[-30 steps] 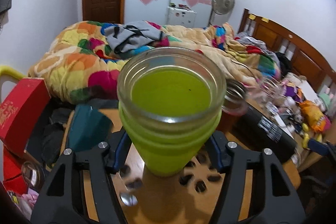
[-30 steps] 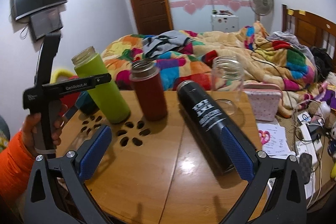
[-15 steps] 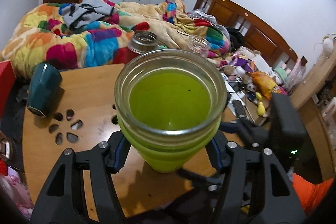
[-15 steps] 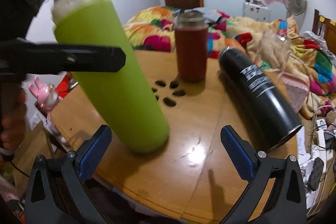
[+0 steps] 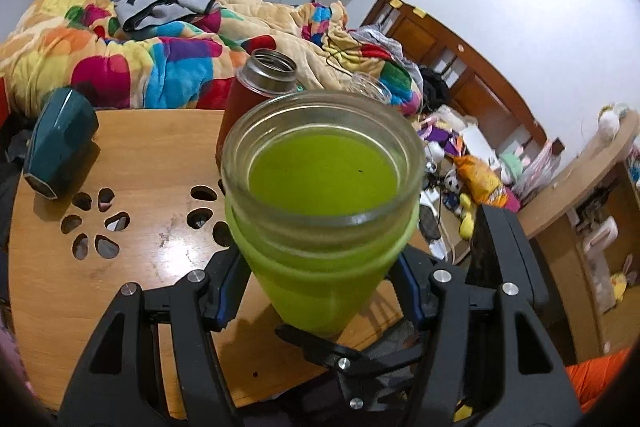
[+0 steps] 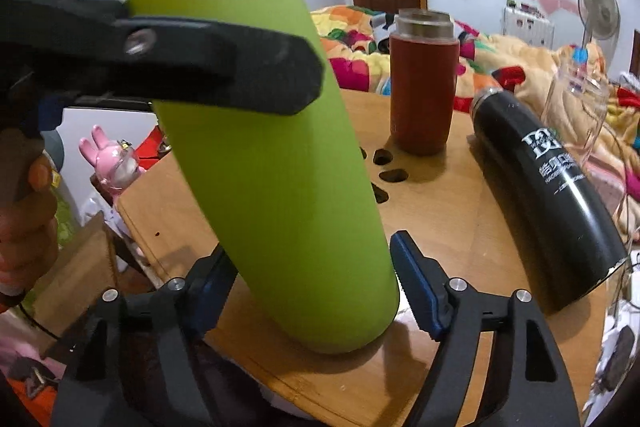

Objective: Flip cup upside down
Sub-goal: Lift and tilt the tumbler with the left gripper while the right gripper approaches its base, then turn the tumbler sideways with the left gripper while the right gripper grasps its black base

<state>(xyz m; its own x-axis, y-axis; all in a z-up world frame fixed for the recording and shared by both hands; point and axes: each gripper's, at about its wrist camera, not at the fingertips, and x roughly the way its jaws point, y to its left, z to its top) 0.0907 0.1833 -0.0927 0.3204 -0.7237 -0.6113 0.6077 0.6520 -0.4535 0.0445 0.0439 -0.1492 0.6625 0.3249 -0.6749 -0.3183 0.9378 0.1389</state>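
Cup (image 6: 264,147): a tall lime-green cylinder with a clear glass mouth, standing at the near edge of the round wooden table (image 6: 448,227), its base on or just above the wood; contact cannot be confirmed. Its long axis runs near vertical, tilted slightly, with the open mouth (image 5: 322,163) pointing up.

Left gripper (image 5: 316,287): fingers clenched on the upper body, just below the glass rim. Right gripper (image 6: 308,291): blue pads (image 6: 416,291) set either side of the lower body near the base, touching or nearly so; whether they bear on the cup cannot be told.

Step in hand, as judged: two-gripper hold taken ahead of the flip; the cup is not yet inverted. The next move calls for a firm clamp, a lift clear of the table, then a half turn about a horizontal axis so the mouth faces down.

Keep clear of the red flask (image 6: 424,87) and the black flask (image 6: 548,203) lying on its side nearby.
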